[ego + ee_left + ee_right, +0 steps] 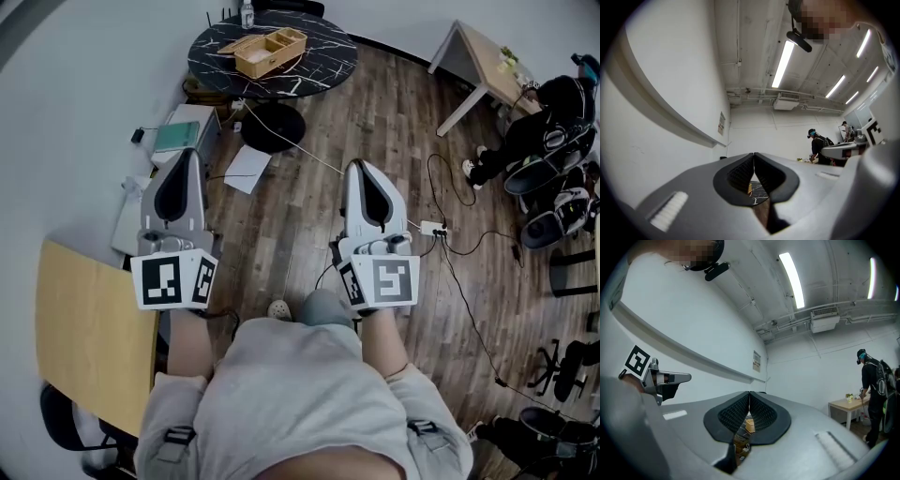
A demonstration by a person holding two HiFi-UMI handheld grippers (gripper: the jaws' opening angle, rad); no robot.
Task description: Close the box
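Observation:
An open wooden box (270,52), its lid (240,43) laid back to the left, sits on a round black marble table (319,67) at the far end of the room. Both grippers are held out in front of me, well short of that table and above the wooden floor. My left gripper (183,155) is shut with nothing in it; its pads meet at the tips (753,154). My right gripper (359,167) is also shut and empty (749,393). Through the gap below its pads the box (749,425) shows as a small distant shape.
A bottle (247,14) stands on the marble table. Sheets of paper (247,169), cables and a power strip (433,227) lie on the floor between me and the table. A light wooden tabletop (89,337) is at my left; a person (548,122) and chairs are at the right.

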